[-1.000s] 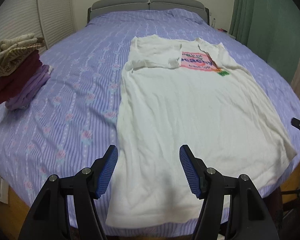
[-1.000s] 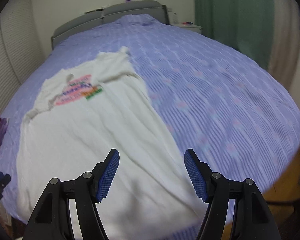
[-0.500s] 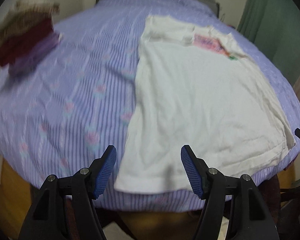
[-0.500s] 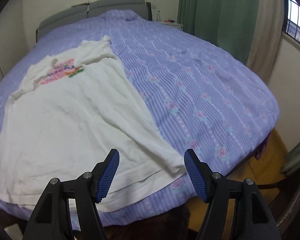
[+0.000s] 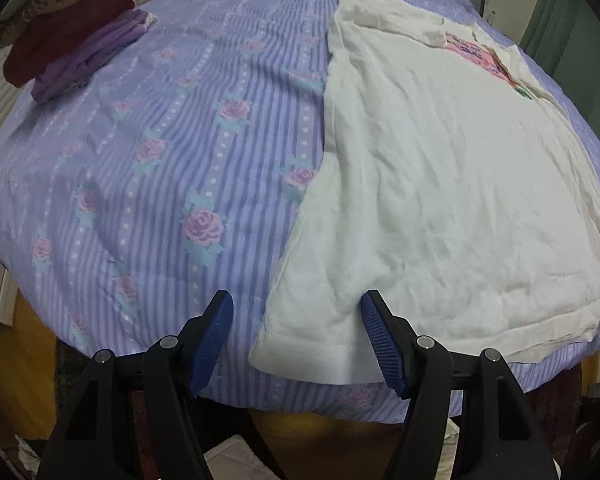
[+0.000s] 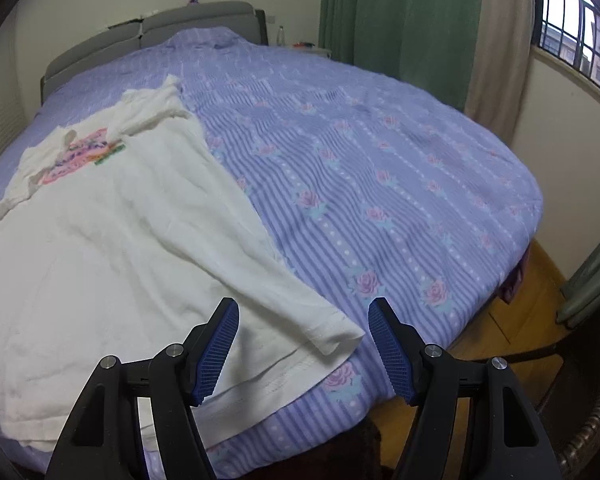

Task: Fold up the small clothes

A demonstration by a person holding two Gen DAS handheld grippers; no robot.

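A white T-shirt (image 5: 440, 184) with a pink print near its collar lies flat on the purple striped bedspread (image 5: 160, 160), hem toward me. My left gripper (image 5: 298, 340) hangs open just above the hem's left corner, nothing pressed between its blue pads. In the right wrist view the same T-shirt (image 6: 112, 240) fills the left half, and my right gripper (image 6: 304, 344) stands open over the hem's right corner, which is slightly folded up. Both sleeves are folded in near the print.
A stack of folded clothes (image 5: 68, 36), beige, dark red and purple, rests at the bed's far left. Green curtains (image 6: 400, 20) and a window stand to the right. The bed's near edge drops to a wooden floor (image 6: 512, 320). A grey headboard (image 6: 148, 36) closes the far end.
Both grippers have come down and closer to the shirt's hem corners and tilted further downward. The shirt has not moved and the jaws keep the same width.
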